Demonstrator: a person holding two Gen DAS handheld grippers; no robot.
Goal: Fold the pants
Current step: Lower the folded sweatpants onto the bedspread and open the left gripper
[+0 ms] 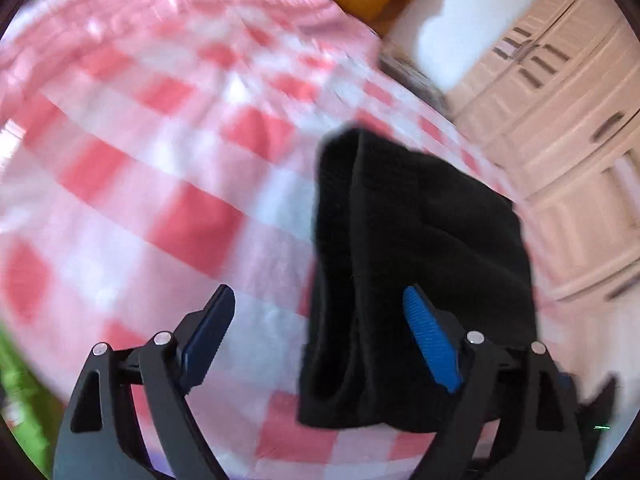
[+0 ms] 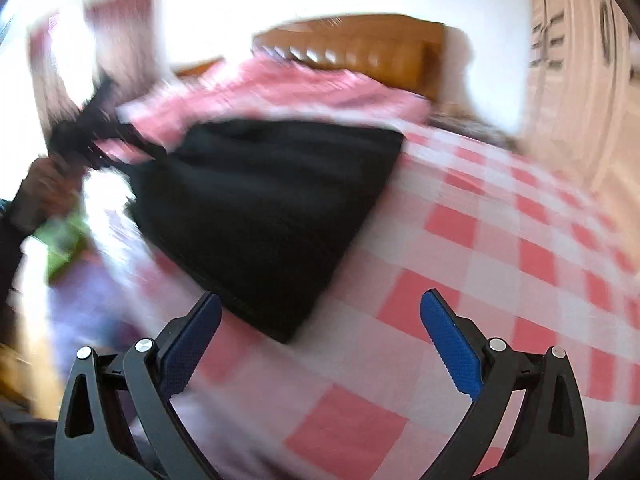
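The black pants [image 1: 420, 248] lie folded into a thick bundle on the red-and-white checked bedspread [image 1: 160, 168]. In the left wrist view my left gripper [image 1: 320, 316] is open, its right finger over the bundle's near end and its left finger over bare bedspread. In the right wrist view the pants [image 2: 272, 208] lie ahead and left. My right gripper [image 2: 320, 320] is open and empty, just short of the bundle's near corner. The other gripper [image 2: 84, 132] shows as a dark blur at the bundle's far left. Both views are motion-blurred.
A brown padded headboard [image 2: 360, 52] stands at the far end of the bed. Pale wooden wardrobe doors [image 1: 560, 120] line the right side. A pink folded blanket [image 2: 280, 88] lies near the headboard. Something green [image 2: 64, 248] sits at the bed's left edge.
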